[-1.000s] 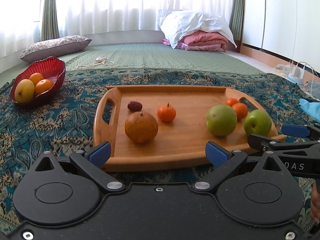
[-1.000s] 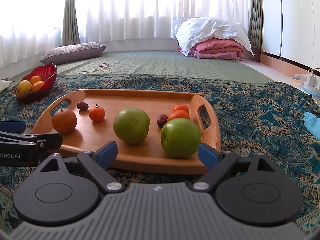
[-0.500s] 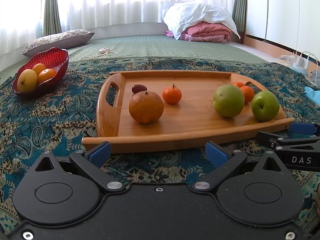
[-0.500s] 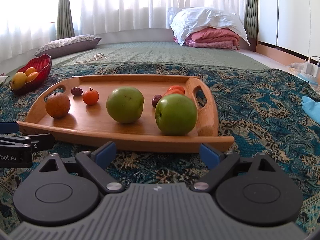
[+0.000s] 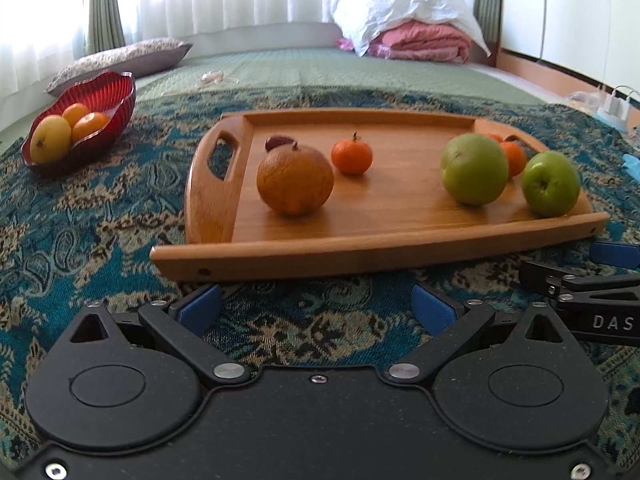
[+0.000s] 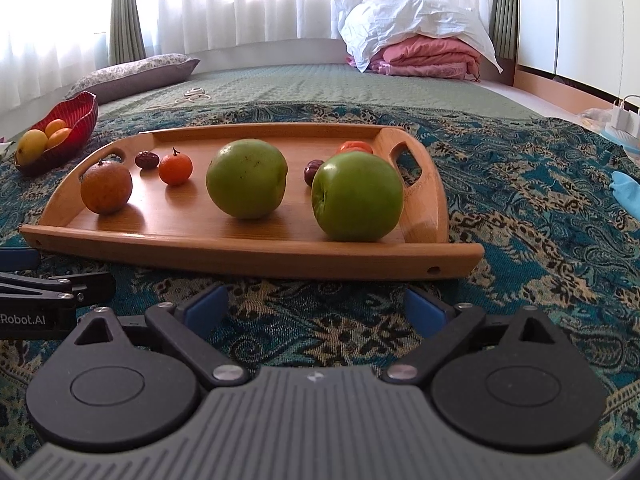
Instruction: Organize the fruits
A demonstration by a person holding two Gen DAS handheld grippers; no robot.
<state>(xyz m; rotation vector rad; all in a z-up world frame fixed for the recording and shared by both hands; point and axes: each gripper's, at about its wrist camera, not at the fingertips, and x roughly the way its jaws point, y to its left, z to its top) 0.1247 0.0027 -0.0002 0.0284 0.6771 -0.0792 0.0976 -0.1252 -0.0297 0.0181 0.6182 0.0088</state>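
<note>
Two grippers sit low over a patterned cloth [image 5: 80,208], both short of the tray's near rim. From the left wrist, the left gripper [image 5: 316,308] has its blue pads spread wide with nothing between them, and the tray [image 5: 360,256] lies just ahead. On it rest a large orange [image 5: 295,182] at the left, a date [image 5: 277,142] behind it, a mandarin [image 5: 351,155] near the middle, then a pale green apple [image 5: 474,169] and a darker green apple [image 5: 550,184] at the right. A red bowl [image 5: 112,100] with yellow and orange fruit stands apart to the left; the right gripper's finger shows at the right edge. From the right wrist, the right gripper [image 6: 316,310] is likewise spread and empty, with the darker green apple [image 6: 357,196] nearest, close to the right handle, and the pale apple [image 6: 247,178] beside it. The left gripper's finger shows at the left edge.
</note>
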